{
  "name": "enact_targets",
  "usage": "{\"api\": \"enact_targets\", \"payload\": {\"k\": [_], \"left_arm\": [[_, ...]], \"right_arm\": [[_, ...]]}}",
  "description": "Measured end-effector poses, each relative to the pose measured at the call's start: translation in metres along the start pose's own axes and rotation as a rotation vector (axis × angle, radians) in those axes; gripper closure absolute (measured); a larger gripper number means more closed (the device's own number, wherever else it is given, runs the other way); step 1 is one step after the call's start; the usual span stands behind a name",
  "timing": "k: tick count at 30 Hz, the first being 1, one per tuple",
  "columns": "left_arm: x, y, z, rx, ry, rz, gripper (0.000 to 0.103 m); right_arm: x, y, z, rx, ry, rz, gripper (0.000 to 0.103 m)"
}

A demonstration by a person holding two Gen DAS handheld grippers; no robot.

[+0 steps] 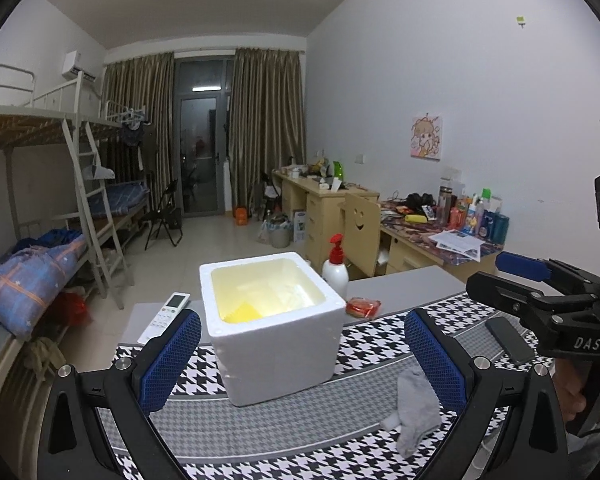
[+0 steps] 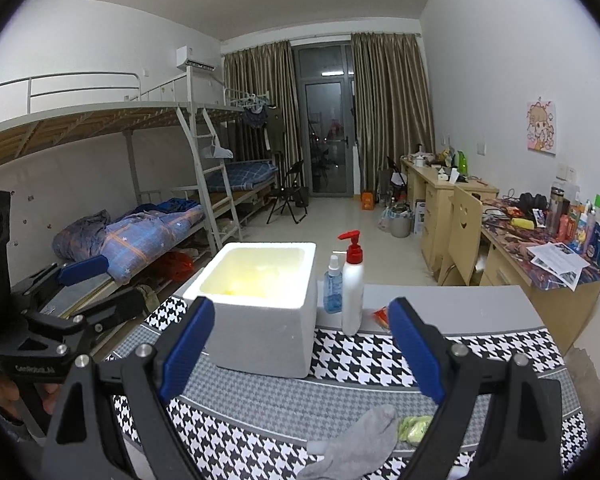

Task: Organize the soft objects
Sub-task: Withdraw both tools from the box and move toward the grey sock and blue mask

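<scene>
Both tools were found wide open and empty. The left tool (image 1: 302,356) stood with its blue pads either side of the white foam box (image 1: 274,328), not touching it; nothing was gripped. The right tool (image 2: 300,350) likewise stood spread, with nothing between its pads.

The foam box sat upright on the houndstooth cloth (image 1: 204,432) covering the near part of the surface (image 2: 452,304). Its lid was off, and a yellow item (image 1: 245,314) lay at the bottom; what that item was could not be determined.

A grey sock (image 2: 354,446) lay crumpled on the cloth in front of the box, toward the right tool's side. Just beside it, to its right, lay a small pale green soft item (image 2: 414,428), partly hidden by the right tool's finger.

Behind the box stood a white pump bottle with a red top (image 2: 352,288) and a small blue spray bottle (image 2: 333,286), close together. A red packet (image 1: 363,307) lay near them on the bare grey surface. A white remote control (image 1: 164,316) lay to the left of the box, and a dark phone (image 1: 508,340) lay on the cloth to the right.
</scene>
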State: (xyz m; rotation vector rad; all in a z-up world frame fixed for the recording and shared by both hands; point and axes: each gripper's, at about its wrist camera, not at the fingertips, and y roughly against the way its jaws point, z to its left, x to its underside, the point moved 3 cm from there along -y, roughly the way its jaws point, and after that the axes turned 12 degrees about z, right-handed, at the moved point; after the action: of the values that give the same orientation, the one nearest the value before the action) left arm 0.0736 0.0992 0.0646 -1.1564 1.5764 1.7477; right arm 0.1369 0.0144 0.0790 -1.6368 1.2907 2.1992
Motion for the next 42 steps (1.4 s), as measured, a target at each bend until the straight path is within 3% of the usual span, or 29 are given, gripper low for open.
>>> {"api": "enact_targets", "payload": {"k": [28,42], "left_arm": [[0.059,0.045,-0.050,0.020,0.002,-0.126,0.001],[0.085,0.033,-0.064,0.022,-0.002,-0.121,0.001]], "right_arm": [[0.065,0.049,-0.014,0.083,-0.025,-0.071,0.012],[0.096,0.053,-0.034,0.151,-0.053,-0.079,0.012]]}}
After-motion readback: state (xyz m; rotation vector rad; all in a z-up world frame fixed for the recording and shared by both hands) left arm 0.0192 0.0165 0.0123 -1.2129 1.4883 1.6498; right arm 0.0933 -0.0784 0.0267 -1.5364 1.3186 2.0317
